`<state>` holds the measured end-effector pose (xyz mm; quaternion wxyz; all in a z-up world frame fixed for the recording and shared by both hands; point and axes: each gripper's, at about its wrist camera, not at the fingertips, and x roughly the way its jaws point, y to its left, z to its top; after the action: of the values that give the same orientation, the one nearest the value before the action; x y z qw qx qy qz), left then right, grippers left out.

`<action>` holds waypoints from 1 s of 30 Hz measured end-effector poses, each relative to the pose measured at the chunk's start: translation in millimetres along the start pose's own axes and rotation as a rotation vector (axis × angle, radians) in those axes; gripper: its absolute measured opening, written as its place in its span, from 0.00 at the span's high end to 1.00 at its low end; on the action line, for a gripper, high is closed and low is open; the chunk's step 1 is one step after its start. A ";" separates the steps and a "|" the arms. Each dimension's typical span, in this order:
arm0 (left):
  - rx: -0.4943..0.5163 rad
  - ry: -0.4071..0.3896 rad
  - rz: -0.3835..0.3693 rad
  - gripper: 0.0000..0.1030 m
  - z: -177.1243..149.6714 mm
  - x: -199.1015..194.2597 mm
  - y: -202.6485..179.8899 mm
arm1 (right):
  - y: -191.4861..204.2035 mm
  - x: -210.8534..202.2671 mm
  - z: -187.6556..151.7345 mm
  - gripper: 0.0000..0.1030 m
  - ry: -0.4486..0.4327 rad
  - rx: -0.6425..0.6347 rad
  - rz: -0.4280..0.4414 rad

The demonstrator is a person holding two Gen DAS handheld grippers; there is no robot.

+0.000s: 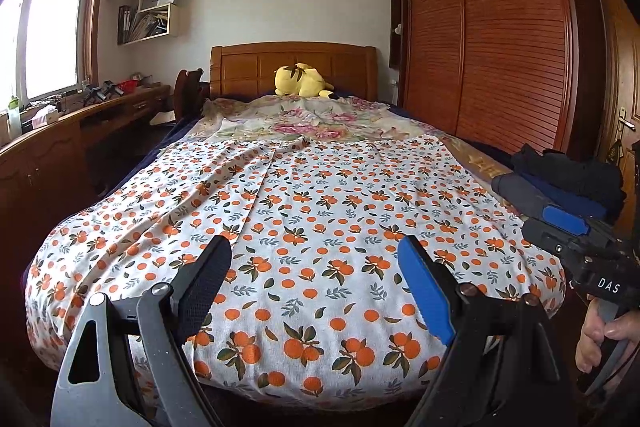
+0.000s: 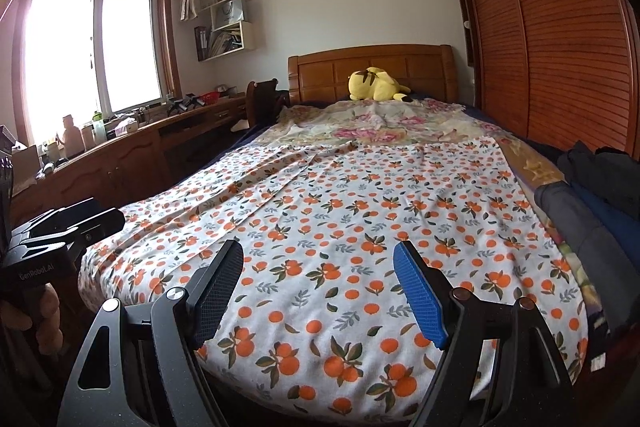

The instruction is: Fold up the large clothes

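Note:
A white sheet printed with oranges lies spread over the near half of the bed, creased along its left side. A pile of dark blue and black clothes sits at the bed's right edge. My left gripper hovers open over the sheet's near end with nothing between its fingers; in the right wrist view it shows at the left edge. My right gripper is likewise open and empty above the sheet, and appears at the right, just in front of the clothes pile.
A floral cloth covers the far half of the bed, with a yellow plush toy at the wooden headboard. A wardrobe stands close on the right; a long desk and chair run under the window on the left.

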<state>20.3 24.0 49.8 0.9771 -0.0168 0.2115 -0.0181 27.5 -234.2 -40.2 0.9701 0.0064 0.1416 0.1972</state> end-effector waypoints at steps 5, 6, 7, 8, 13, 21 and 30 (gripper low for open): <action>0.000 -0.003 0.002 0.17 0.1 0.1 0.5 | 1.0 0.4 0.8 0.23 -0.004 0.006 -0.001; 0.000 -0.003 0.002 0.17 0.2 0.0 0.5 | 0.7 0.2 0.7 0.23 -0.005 0.007 -0.002; 0.000 -0.002 0.002 0.17 0.4 -0.3 0.7 | 1.2 0.3 1.0 0.23 -0.005 0.009 -0.002; 0.000 -0.003 0.002 0.17 0.3 -0.4 0.7 | 1.6 0.2 1.1 0.23 -0.006 0.010 -0.001; 0.002 -0.003 0.003 0.17 0.1 -0.7 0.8 | 2.4 -0.2 1.0 0.23 -0.007 0.013 -0.003; 0.004 -0.006 0.002 0.17 0.1 -1.1 -0.5 | 3.7 -2.0 1.6 0.23 -0.010 0.015 -0.009; 0.007 -0.015 0.001 0.17 3.1 -4.1 -4.4 | 3.6 -2.9 1.9 0.23 -0.013 0.014 -0.012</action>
<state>17.7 19.9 54.5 0.9787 -0.0133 0.2040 -0.0183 24.1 -232.0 -37.4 0.9721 0.0136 0.1367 0.1903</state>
